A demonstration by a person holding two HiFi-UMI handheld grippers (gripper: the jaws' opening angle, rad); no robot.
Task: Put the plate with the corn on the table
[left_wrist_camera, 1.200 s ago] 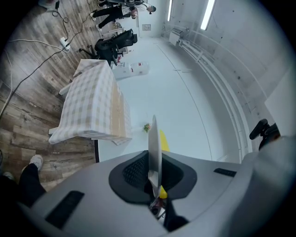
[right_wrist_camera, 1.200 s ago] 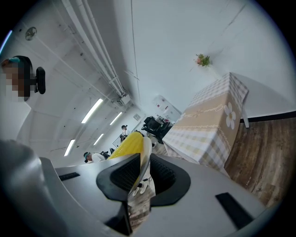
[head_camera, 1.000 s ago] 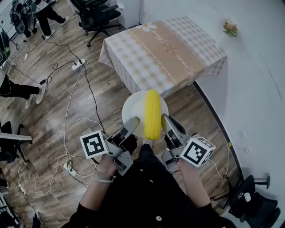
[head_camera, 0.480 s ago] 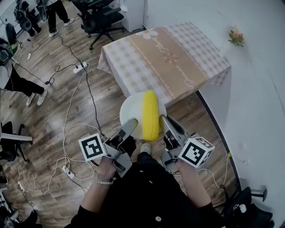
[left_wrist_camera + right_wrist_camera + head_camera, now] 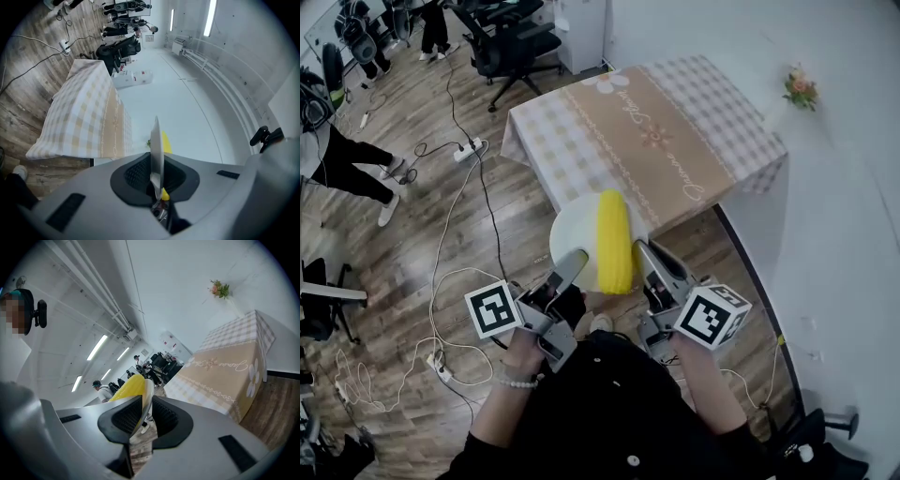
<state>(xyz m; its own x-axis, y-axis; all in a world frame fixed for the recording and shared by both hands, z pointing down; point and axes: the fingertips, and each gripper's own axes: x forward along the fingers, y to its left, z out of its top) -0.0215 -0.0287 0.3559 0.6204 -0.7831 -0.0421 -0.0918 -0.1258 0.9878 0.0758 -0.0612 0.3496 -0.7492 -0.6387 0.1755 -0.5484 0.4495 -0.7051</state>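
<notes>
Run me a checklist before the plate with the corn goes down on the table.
1. Left tool gripping the plate rim: ok.
2. Right tool gripping the opposite rim: ok.
3. Corn lying on the plate: ok.
4. Plate over the table: not ok, mostly over the floor, short of the near edge.
5. Nothing on the table where the plate would land: ok.
6. Plate held level: cannot tell.
</notes>
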